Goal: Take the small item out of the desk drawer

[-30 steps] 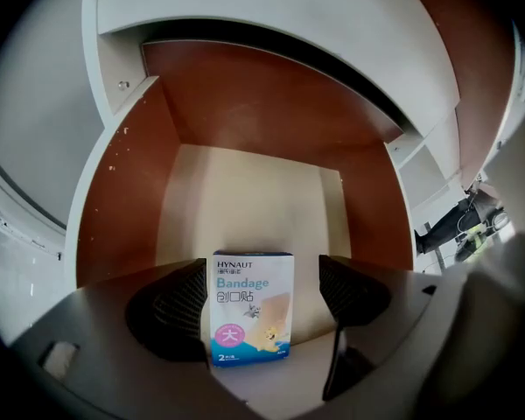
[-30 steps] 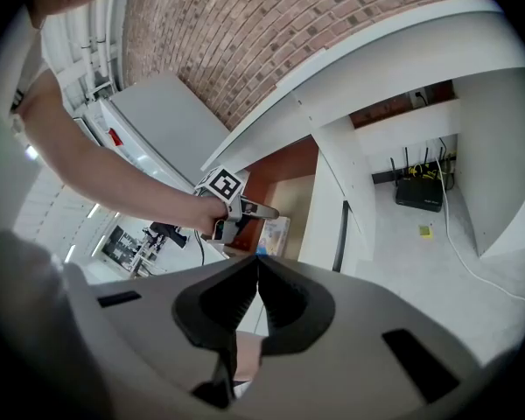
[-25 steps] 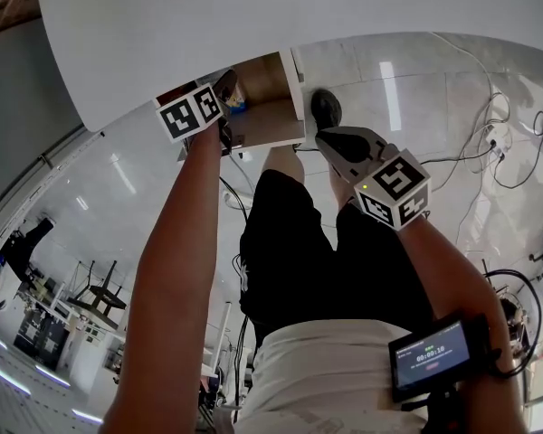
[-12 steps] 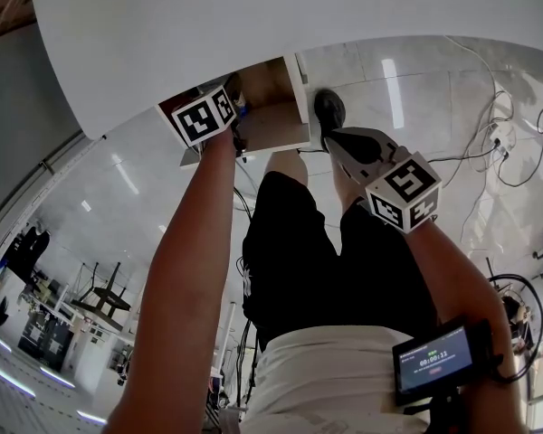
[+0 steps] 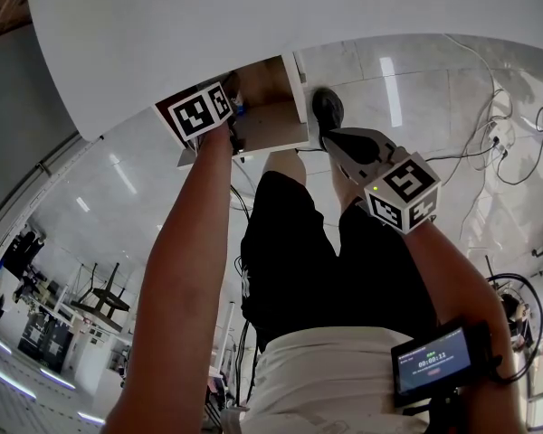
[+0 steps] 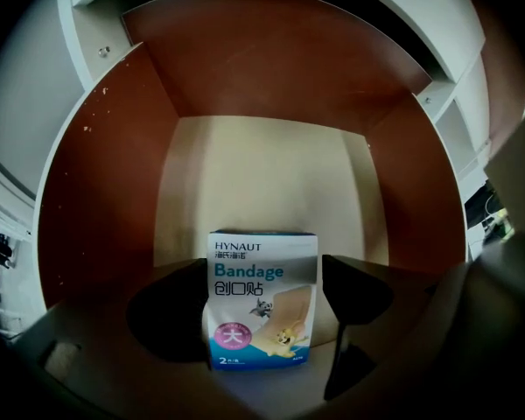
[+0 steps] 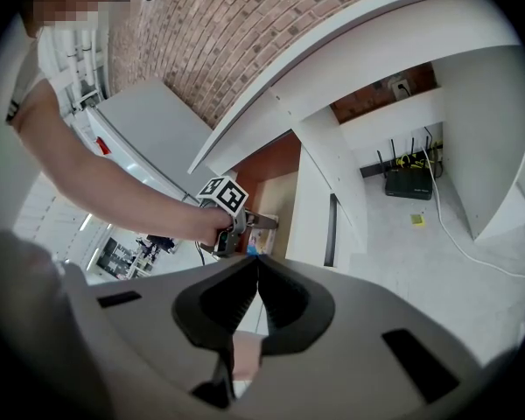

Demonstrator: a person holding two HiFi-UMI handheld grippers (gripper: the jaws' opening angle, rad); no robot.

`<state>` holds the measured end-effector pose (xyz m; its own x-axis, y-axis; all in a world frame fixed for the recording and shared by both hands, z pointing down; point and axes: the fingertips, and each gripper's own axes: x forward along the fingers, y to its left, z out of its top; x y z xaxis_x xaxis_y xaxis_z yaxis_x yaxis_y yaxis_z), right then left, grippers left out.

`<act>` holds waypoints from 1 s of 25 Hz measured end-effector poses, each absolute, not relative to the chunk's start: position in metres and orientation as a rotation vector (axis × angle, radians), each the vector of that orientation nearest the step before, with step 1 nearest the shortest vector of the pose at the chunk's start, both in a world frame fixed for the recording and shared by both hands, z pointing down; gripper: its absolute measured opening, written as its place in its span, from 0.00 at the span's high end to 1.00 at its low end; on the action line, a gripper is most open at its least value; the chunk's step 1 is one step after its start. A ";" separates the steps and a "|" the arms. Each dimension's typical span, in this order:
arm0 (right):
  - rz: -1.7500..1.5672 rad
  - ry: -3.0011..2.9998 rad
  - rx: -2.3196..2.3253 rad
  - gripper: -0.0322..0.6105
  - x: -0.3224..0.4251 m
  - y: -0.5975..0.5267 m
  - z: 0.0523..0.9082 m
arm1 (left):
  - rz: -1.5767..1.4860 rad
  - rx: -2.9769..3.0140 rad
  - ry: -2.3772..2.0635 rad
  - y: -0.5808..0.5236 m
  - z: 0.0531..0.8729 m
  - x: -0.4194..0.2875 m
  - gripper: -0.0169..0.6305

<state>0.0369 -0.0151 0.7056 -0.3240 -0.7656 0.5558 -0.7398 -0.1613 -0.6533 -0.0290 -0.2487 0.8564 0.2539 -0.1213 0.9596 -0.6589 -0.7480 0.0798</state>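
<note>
The desk drawer (image 5: 273, 127) stands pulled out under the white desk top (image 5: 253, 25). My left gripper (image 5: 228, 114) reaches into it, its jaws hidden behind its marker cube. In the left gripper view a small bandage packet (image 6: 262, 296), white and blue with a cartoon print, sits between the two jaws of the left gripper (image 6: 262, 274), which close against its side edges over the beige drawer floor (image 6: 262, 178). My right gripper (image 5: 344, 147) hangs outside the drawer to its right, shut and holding nothing (image 7: 256, 261).
The drawer has brown side and back walls (image 6: 271, 55). Below are the person's black shorts and a shoe (image 5: 326, 107). Cables (image 5: 507, 143) trail over the tiled floor at right. A router (image 7: 409, 184) stands under the desk by a brick wall.
The left gripper's marker cube has shifted slightly right and back at the drawer mouth. The right gripper has drifted a little to the right and stays shut.
</note>
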 end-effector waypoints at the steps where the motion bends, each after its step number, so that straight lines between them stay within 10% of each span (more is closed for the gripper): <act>1: -1.536 2.015 -1.812 0.94 0.037 -0.014 0.705 | 1.513 2.053 -0.716 -0.249 0.856 -0.030 0.35; 25: -1.523 2.082 -1.790 0.94 0.035 -0.027 0.697 | 1.378 2.095 -0.737 -0.243 0.822 -0.034 0.39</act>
<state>0.0353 -0.0272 0.6970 -0.3502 -0.7571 0.5516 -0.7552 -0.1202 -0.6444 -0.0343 -0.2434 0.8221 0.3338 -0.1554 0.9298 -0.6871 -0.7154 0.1271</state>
